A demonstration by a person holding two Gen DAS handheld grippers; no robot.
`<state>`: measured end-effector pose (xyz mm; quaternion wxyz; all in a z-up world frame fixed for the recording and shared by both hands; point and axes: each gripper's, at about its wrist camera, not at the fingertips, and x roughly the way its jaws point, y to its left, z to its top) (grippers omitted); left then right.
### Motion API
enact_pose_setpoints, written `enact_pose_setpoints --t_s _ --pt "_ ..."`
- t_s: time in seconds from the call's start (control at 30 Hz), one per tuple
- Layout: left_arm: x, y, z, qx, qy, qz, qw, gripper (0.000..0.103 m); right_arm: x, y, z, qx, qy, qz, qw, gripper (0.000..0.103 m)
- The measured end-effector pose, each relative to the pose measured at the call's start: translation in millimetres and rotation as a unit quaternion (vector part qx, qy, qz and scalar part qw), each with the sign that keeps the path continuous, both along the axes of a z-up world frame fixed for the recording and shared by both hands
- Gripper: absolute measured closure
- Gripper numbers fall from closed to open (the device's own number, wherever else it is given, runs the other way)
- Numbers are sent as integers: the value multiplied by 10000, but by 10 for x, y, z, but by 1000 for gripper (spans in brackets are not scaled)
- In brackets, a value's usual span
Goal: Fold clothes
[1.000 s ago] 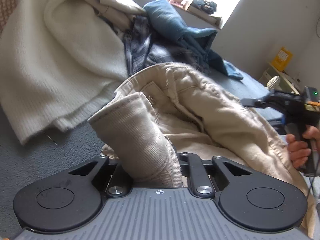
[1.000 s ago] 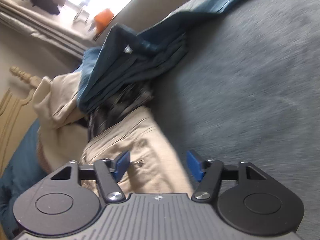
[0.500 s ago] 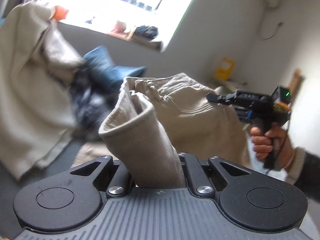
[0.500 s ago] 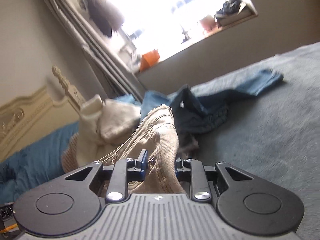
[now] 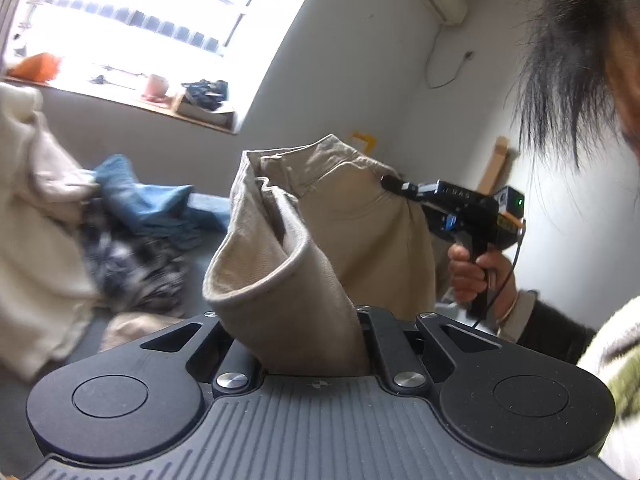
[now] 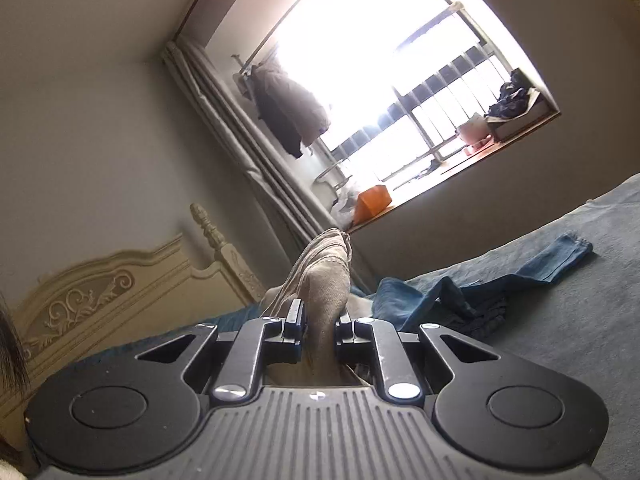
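Observation:
Beige trousers [image 5: 352, 216] hang in the air, held by the waistband between both grippers. My left gripper [image 5: 296, 320] is shut on one end of the waistband, the cloth bunched up between its fingers. In the left wrist view my right gripper [image 5: 390, 184] pinches the far side of the waistband, a hand on its handle. In the right wrist view the same gripper [image 6: 320, 320] is shut on a fold of the beige trousers [image 6: 326, 276], which stick up past its fingers.
A grey bed cover [image 6: 580, 320] lies below. On it are blue jeans [image 6: 520, 280], a dark checked garment [image 5: 132, 264] and a cream sweater [image 5: 36, 216]. A carved headboard [image 6: 100, 292] stands left, a window [image 6: 400, 80] behind. The person's hair and sleeve are close on the right.
My right gripper went from open over the trousers to shut on the waistband. Both grippers then rose, lifting the trousers off the bed and spreading the waistband.

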<state>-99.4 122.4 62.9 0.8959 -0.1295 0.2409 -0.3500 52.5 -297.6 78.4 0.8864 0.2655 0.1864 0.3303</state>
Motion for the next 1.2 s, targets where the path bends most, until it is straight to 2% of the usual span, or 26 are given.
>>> enact_pose_setpoints --t_s 0.13,0.23,0.33,0.43,0.57,0.73,0.8,0.9,1.0,1.07,1.13,1.17,1.2 --pt "-256 400 -84 143 299 659 9973 96 65 343 5 -133 73 621 9980 88" --pt "-406 693 -183 185 538 1147 9918 96 282 835 -68 -367 246 1283 9908 88" --pt "-480 965 -318 282 925 1603 9823 96 478 1486 -231 -671 368 1927 9783 88" --pt "-535 1207 -437 441 1291 1960 9711 96 467 2055 -455 -832 395 2395 9665 89" --pt "-600 1513 -553 556 1764 2301 9554 96 457 2567 -697 -922 396 2813 9544 89" --pt "-545 1733 -937 775 2308 2533 9363 96 658 2917 -1032 -849 661 2917 9505 89" --pt "-482 1771 -1201 1055 2548 2613 9250 92 742 3062 -1292 -1190 817 2829 9482 89" --pt "-356 1825 -1555 1165 3058 2715 9051 88 886 3235 -1865 -1855 1729 2317 9392 87" --pt "-322 1861 -1611 1147 3191 2730 9003 79 928 3198 -2251 -2058 2296 2052 9289 85" --pt "-352 1922 -1603 1161 3346 2851 8906 51 935 3088 -2253 -1748 2391 2026 9334 81" --pt "-418 2010 -1595 1141 3525 3001 8790 44 974 2984 -2197 -1539 2461 1953 9368 71" --pt "-500 2053 -1582 1091 3597 3050 8750 44 1008 2904 -2153 -1434 2448 1893 9400 64" --pt "-545 2093 -1556 1097 3659 3150 8688 44 1027 2796 -2106 -1304 2441 1824 9435 61"
